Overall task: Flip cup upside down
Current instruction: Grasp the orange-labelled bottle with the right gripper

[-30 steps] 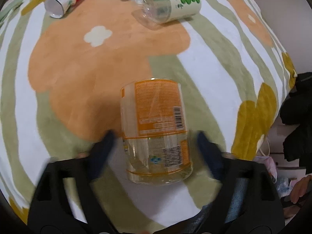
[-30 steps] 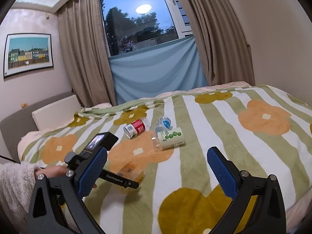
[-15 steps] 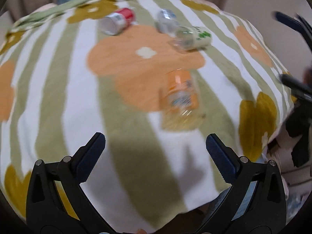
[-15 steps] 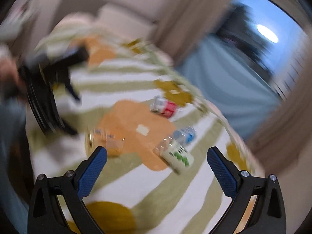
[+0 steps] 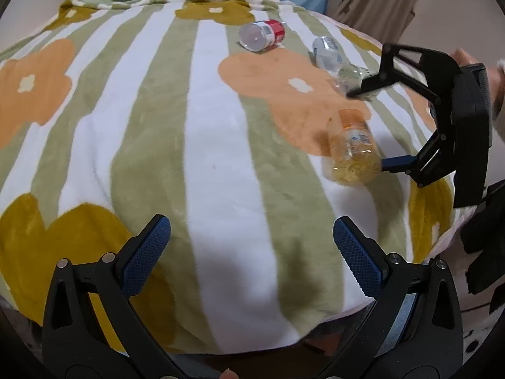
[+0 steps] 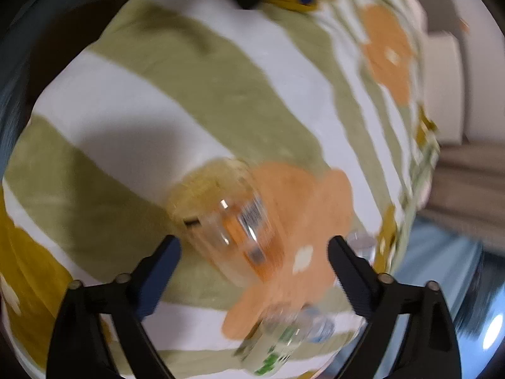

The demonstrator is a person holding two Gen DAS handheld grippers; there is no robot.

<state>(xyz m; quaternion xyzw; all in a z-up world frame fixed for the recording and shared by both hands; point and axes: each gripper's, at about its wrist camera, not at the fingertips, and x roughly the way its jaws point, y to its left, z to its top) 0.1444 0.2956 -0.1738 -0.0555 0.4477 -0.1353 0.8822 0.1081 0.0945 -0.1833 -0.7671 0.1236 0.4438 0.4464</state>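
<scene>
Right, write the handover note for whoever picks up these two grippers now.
Left gripper: open, empty, held back near the edge of the blanket, away from the cups.
Right gripper: open, empty, its fingers on either side of the orange-label cup and not closed on it.
The orange-label cup lies on its side on the blanket. Three more cups lie on their sides beyond it: red-label, blue-label, green-label.
Done: nothing flipped yet.
Left: close the right gripper on the orange-label cup, lift it, and set it down mouth-down.
</scene>
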